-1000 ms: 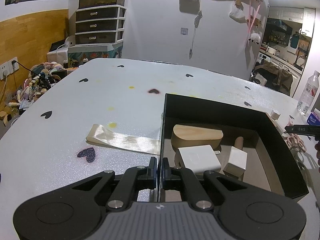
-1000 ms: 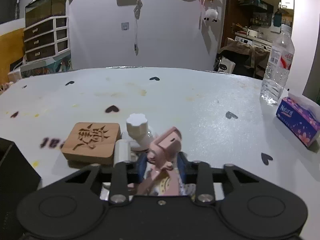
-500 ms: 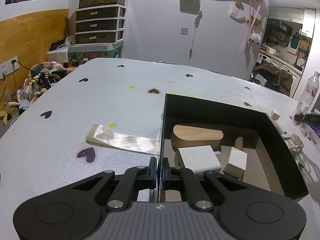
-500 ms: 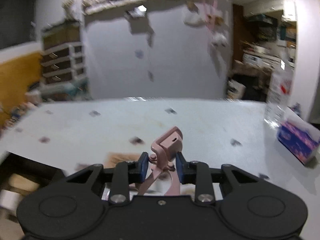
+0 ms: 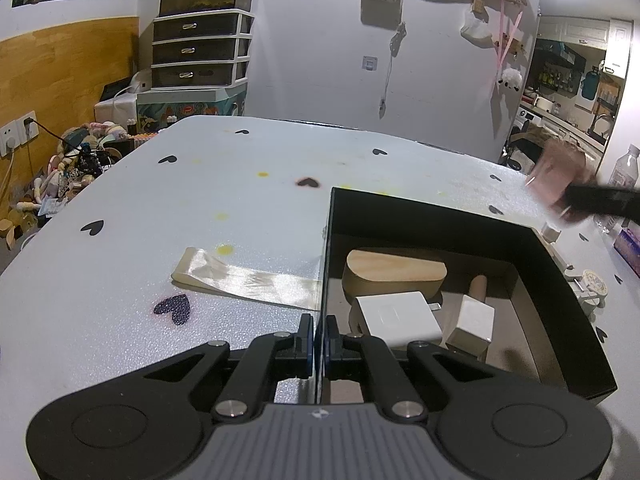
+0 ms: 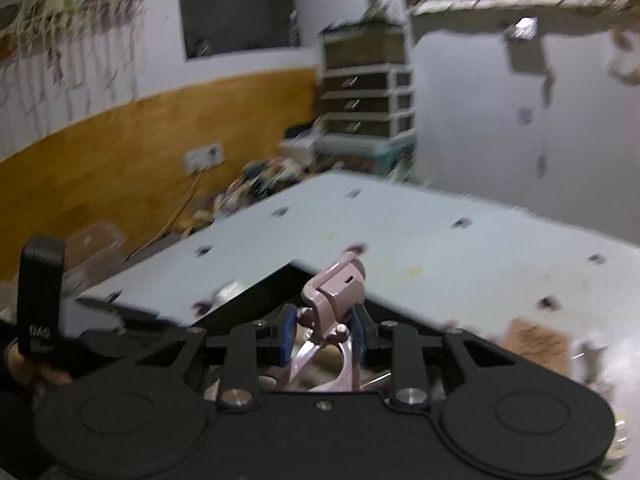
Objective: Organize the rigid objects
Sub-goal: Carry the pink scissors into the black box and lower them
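My left gripper is shut on the near left wall of a black box. Inside the box lie a wooden block, a white charger, a white cube and a wooden peg. My right gripper is shut on a pink clip-like object and holds it in the air above the box's right side. In the left wrist view the pink object is blurred above the box's far right corner.
A shiny ribbon strip lies on the white table left of the box. A carved wooden tile lies right of the box. A round white item, a water bottle and a tissue pack stand at the right.
My right gripper has lifted the pink object off the table and swung it left, over the black box. My left gripper has stayed shut on the box wall.
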Demonstrator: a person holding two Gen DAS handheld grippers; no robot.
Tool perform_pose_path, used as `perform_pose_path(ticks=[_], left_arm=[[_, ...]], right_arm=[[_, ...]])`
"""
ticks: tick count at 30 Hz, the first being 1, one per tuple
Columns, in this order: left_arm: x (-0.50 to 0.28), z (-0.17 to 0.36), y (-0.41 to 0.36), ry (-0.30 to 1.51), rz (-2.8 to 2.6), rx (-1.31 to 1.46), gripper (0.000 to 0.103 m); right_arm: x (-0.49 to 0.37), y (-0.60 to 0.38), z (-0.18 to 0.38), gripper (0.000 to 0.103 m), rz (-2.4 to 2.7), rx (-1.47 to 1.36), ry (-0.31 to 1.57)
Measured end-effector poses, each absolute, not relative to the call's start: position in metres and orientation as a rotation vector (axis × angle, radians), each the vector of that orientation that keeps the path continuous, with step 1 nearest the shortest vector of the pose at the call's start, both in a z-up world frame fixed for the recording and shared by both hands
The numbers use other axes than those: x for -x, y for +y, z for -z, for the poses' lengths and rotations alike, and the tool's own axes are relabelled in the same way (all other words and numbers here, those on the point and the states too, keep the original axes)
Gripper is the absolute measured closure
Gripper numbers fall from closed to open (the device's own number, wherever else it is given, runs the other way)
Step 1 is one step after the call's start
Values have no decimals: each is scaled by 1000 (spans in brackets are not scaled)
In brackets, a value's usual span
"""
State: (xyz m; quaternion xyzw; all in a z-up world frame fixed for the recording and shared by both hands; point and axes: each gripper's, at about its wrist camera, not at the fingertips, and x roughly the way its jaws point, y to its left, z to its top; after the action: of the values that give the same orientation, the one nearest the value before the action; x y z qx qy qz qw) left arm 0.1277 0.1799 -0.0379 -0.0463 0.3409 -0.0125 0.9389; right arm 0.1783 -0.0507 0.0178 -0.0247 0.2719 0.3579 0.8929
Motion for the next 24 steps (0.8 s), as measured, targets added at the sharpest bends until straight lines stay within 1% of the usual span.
perform_pose_path(ticks=[6,14,17,24], left_arm=[[-128,38,180,696,26,95,98],[-128,38,180,696,26,96,98],[-128,38,180,696,25,95,98],[-128,38,180,696,27,96,98]], right_arm=[[-190,-25,7,73,-766,22,757],[-195,-14,28,73,-760,1,893],[-199,-12,36,73,-755,-2,928],[-201,-14,37,73,-681,35,879]])
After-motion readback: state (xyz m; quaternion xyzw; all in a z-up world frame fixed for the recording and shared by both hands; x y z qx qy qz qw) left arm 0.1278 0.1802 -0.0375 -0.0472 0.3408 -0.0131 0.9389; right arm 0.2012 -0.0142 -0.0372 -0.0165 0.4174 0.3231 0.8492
